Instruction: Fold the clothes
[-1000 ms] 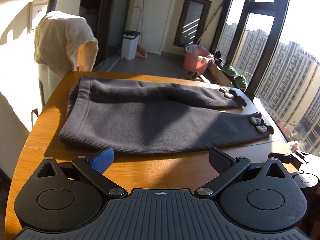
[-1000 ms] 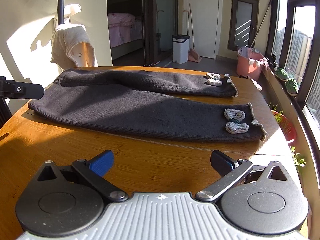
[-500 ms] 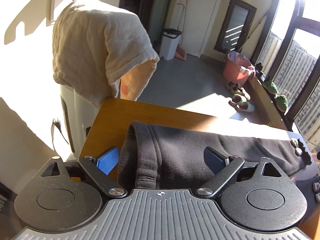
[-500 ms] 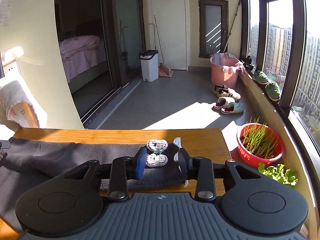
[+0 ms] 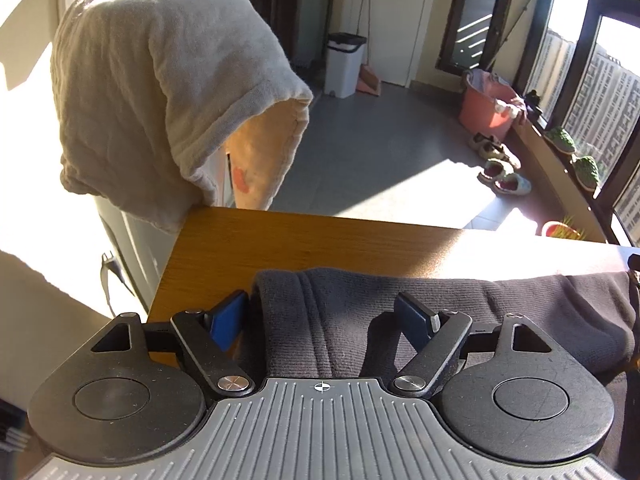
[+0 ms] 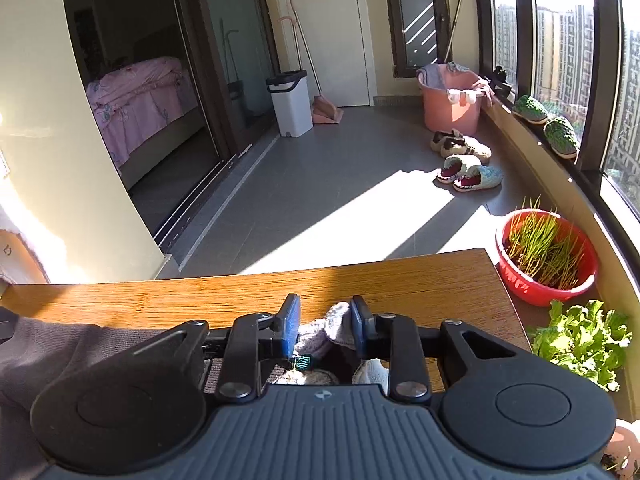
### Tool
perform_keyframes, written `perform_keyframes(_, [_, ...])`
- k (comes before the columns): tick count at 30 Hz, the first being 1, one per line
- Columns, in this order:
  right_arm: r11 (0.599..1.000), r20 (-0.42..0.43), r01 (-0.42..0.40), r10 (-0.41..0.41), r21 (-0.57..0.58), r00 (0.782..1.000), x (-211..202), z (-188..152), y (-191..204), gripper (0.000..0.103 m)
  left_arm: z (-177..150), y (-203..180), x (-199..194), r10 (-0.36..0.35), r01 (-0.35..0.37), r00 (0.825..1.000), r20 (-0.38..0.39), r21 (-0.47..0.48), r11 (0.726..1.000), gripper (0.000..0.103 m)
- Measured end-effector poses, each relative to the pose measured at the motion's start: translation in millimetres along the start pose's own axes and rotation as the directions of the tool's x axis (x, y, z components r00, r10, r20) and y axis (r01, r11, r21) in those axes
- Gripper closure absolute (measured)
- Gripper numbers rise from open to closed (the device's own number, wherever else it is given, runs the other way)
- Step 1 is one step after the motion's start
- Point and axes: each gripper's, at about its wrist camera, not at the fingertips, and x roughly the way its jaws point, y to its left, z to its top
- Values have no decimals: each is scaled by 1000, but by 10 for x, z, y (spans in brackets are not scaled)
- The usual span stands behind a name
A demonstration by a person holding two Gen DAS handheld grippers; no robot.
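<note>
Dark grey trousers (image 5: 460, 312) lie across the wooden table (image 5: 320, 240). My left gripper (image 5: 324, 316) is open, its blue pads either side of the waistband end at the table's left far corner. In the right wrist view, my right gripper (image 6: 325, 322) is nearly shut on the far leg's cuff, with its pale knitted decoration (image 6: 320, 330) bunched between the pads. The grey leg (image 6: 80, 344) runs off to the left.
A beige cloth (image 5: 160, 92) hangs over an appliance just beyond the table's left far corner. Beyond the table are a white bin (image 6: 290, 102), a pink tub (image 6: 450, 98), slippers (image 6: 468, 172) and a red bowl of plants (image 6: 546, 254) by the window.
Both grippers moved forward from the near table edge to the far side of the trousers. The right one closed on the cuff; the left one now straddles the waistband.
</note>
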Motion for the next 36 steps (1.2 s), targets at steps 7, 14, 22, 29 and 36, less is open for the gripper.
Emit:
perform_keyframes(7, [994,183,-106,99,31,978,-1050,-99,-206,98,9,-92,-490,-54,49,993,108,45,998,65])
perform_keyframes(14, [1000,157,15,-13,-18,988,-1752,-1016,-469,97,-784,-58,-1702,-160,133,958,239,124,983,59])
perform_keyframes(22, [985,163,-78,53,151,985,-1904,-1019,-717,62,-1400,160,-2090,-171,164,974,148,56,985,42])
perform_keyframes(29, [991,31,-93,91,98,995,-1624,-1295,-383,52,-1333,122,-1870,-78,84,991,112,-44,996,20])
perform_keyframes(36, [992,130,-123,127,-38,983,-1788,-990,-149,92,-1439,53,-1626,-18,19,996,88,0,1000,70])
